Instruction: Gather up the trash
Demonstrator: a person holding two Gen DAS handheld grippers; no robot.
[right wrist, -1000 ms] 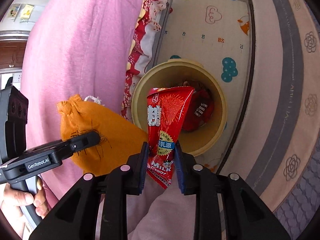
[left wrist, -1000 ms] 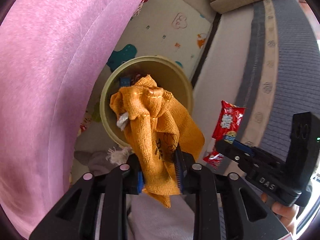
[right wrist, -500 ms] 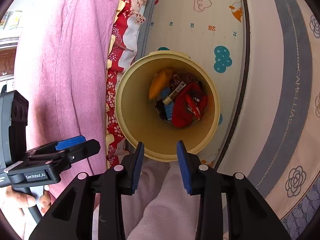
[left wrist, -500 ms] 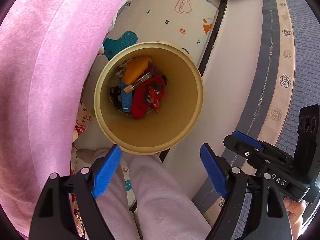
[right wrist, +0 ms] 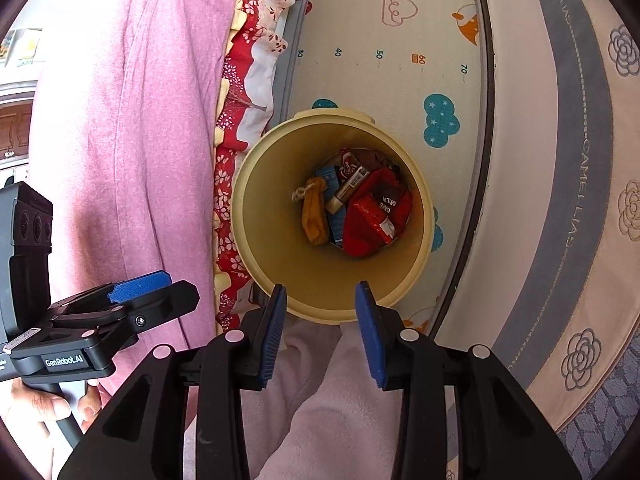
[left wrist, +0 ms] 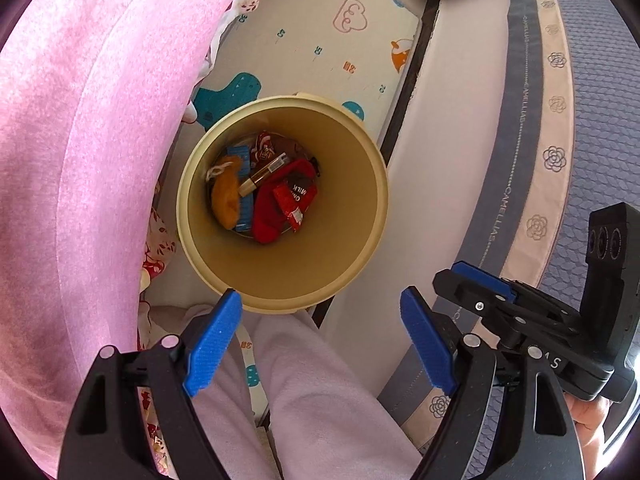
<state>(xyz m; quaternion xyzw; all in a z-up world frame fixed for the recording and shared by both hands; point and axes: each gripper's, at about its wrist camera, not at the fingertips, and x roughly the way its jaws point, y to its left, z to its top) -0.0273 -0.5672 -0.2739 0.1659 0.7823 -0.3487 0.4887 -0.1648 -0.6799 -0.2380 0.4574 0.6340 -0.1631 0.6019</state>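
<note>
A cream round trash bin (left wrist: pixel 362 216) (right wrist: pixel 420 264) stands on the floor below both grippers. At its bottom lie an orange cloth pouch (left wrist: pixel 226 196) (right wrist: pixel 314 214), a red candy wrapper (left wrist: pixel 294 198) (right wrist: pixel 374 212), a red cloth, a blue packet and a small tube. My left gripper (left wrist: pixel 320 336) hangs above the bin's near rim, open wide, nothing between its blue pads. My right gripper (right wrist: pixel 321 330) is also above the near rim, open with a narrower gap and empty. Each gripper shows at the side of the other's view.
A pink blanket (left wrist: pixel 80 140) drapes down on the left, close to the bin. A patterned play mat (right wrist: pixel 380 60) covers the floor beyond. A mattress edge with grey and flowered bands (left wrist: pixel 520 140) curves along the right. A pale pink trouser leg (left wrist: pixel 320 400) fills the foreground.
The left gripper opened and let the orange pouch fall into the bin. The right gripper opened and dropped the red candy wrapper in too. Both items now lie at the bottom.
</note>
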